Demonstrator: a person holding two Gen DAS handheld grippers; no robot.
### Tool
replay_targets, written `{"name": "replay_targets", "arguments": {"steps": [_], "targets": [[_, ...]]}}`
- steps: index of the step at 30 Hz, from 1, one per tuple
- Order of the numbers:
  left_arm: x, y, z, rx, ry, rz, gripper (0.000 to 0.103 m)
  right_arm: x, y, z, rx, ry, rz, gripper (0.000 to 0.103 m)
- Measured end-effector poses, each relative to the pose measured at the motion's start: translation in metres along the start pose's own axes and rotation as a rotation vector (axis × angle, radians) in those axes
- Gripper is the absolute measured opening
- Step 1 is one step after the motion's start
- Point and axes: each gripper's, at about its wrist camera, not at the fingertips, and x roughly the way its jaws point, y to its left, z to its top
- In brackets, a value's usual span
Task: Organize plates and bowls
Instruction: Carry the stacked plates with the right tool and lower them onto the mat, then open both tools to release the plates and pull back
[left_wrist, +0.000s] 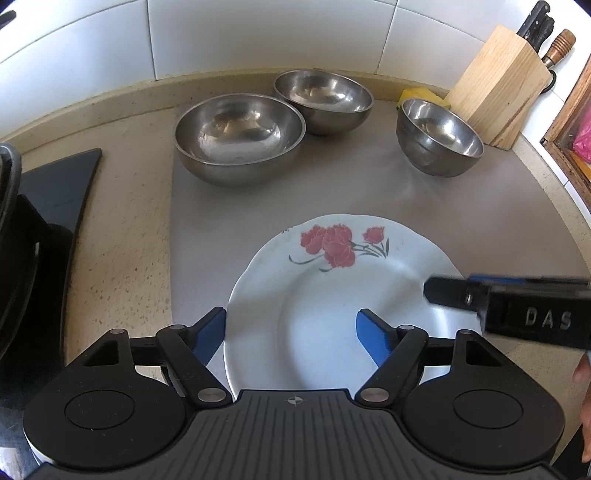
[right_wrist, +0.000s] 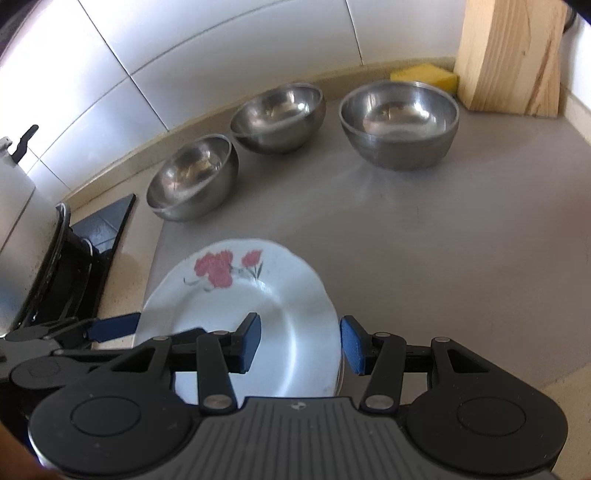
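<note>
A beige speckled countertop runs under a white tiled wall (left_wrist: 258, 33), with a grey mat (left_wrist: 362, 192) laid over its middle. The left gripper (left_wrist: 290, 328) hangs over the near edge of the mat with its blue pads spread wide, one off the left rim of the flowered plate (left_wrist: 332, 295) and one above the plate's well, neither pressing on it. The right gripper (right_wrist: 301, 341) stands narrower, its pads on either side of the plate's right rim, and whether they touch it cannot be told. The plate seems to lie on another one, though the edge beneath is hard to read. Toward the far edge of the mat stand three steel bowls: a large bowl (left_wrist: 240, 138), a middle bowl (left_wrist: 323, 99) just behind it, and a small bowl (left_wrist: 439, 136) apart to the right. Behind that are a yellow sponge (right_wrist: 424, 75) and a wooden knife block (left_wrist: 498, 85). At the left edge sits a black stove (left_wrist: 55, 192)
</note>
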Motion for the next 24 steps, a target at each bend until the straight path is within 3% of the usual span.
{"name": "replay_targets", "arguments": {"steps": [3, 24], "targets": [[0.0, 0.001, 0.001, -0.002, -0.007, -0.004, 0.073, -0.004, 0.005, 0.006, -0.035, -0.034, -0.013, 0.026], [-0.004, -0.01, 0.016, 0.042, -0.08, 0.066, 0.077, 0.003, -0.001, 0.021, -0.062, -0.024, 0.007, 0.026]]}}
